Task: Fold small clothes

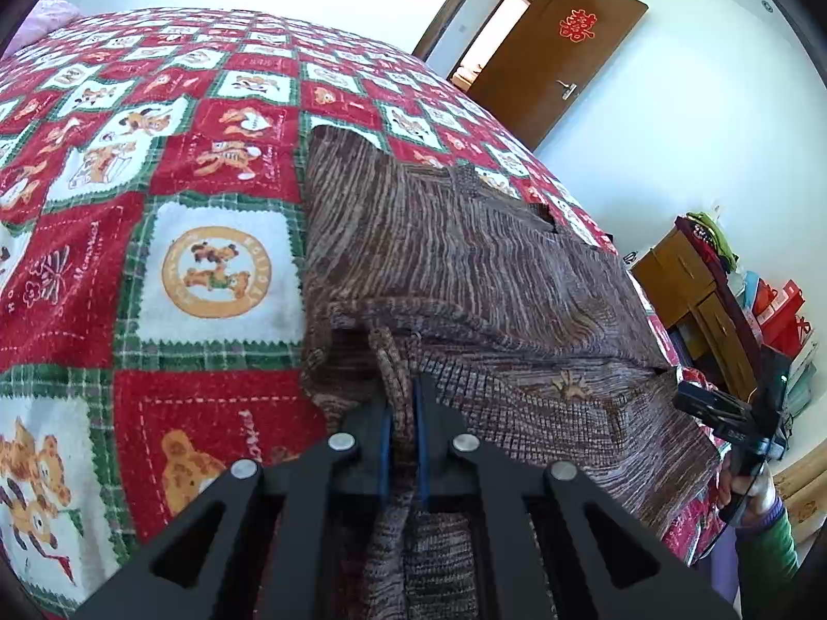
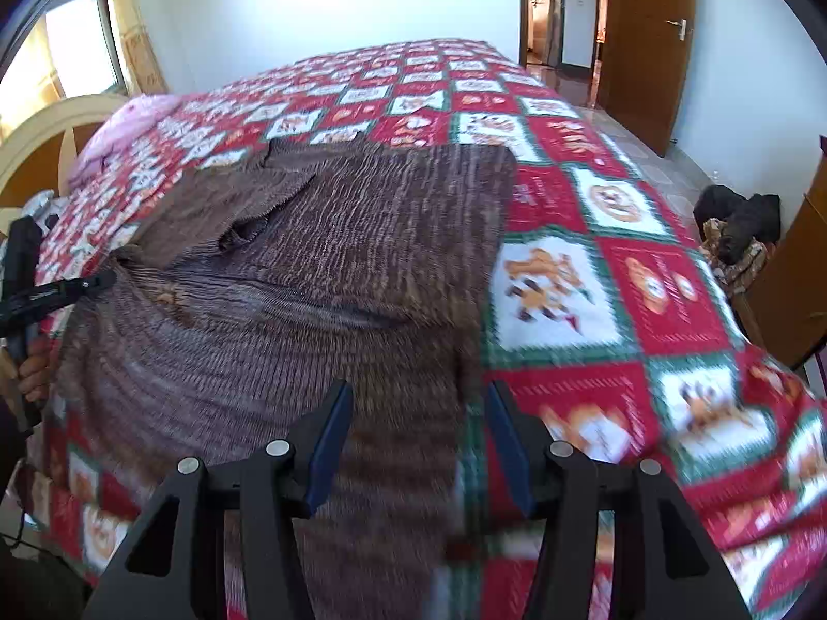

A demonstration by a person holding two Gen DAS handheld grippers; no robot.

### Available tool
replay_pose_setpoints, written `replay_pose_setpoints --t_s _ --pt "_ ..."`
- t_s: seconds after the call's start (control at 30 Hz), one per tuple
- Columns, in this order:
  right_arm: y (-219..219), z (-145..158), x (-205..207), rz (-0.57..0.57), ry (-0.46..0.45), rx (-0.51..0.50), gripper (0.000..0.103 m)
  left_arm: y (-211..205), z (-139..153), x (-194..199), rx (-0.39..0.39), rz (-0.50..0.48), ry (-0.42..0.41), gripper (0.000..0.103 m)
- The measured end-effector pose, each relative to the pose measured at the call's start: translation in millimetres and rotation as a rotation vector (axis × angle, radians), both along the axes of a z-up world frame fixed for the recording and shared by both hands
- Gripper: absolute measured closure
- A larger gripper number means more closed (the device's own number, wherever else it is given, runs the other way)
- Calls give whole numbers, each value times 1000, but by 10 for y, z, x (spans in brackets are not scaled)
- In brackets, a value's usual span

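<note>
Left gripper (image 1: pixel 403 413) pinches the brown sweater's (image 2: pixel 310 268) hem; right gripper (image 2: pixel 418 439), jaws spread, hovers with the free hem edge at twelve o'clock.

Left gripper (image 1: pixel 403 408) pinches sweater (image 1: pixel 465 258).

A knitted garment (image 2: pixel 289 279) lies spread on a bed cover (image 2: pixel 594 268), near the bed's front edge. A pillow (image 2: pixel 129 129) sits at the bed's far left in the right wrist view. A door (image 2: pixel 646 41) stands beyond the bed, far right.
</note>
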State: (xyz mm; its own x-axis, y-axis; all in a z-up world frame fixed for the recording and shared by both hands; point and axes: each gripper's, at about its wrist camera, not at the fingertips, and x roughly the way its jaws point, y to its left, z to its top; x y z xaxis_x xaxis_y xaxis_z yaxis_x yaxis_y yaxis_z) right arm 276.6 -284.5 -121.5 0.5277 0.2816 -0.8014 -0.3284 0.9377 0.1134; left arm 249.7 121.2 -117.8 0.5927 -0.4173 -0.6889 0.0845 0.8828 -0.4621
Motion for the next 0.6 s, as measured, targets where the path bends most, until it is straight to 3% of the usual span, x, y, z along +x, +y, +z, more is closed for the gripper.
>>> replay_pose_setpoints --t_s 0.03,0.1,0.2,0.43,0.6 --pt "62 -48 39 7 10 -13 49 -4 1 3 4 -1 -1 95" --pt "164 -61 29 19 -13 -56 72 -24 14 -1 26 -8 -6 95" --pt "200 11 -44 -3 -36 -89 89 -56 32 -13 61 -20 -18 95" --pt "-46 369 -389 -128 -89 70 98 -81 179 -186 91 -28 -78 95" --pt "-11 454 -544 -149 -126 56 98 -76 350 -320 82 -35 -134 96"
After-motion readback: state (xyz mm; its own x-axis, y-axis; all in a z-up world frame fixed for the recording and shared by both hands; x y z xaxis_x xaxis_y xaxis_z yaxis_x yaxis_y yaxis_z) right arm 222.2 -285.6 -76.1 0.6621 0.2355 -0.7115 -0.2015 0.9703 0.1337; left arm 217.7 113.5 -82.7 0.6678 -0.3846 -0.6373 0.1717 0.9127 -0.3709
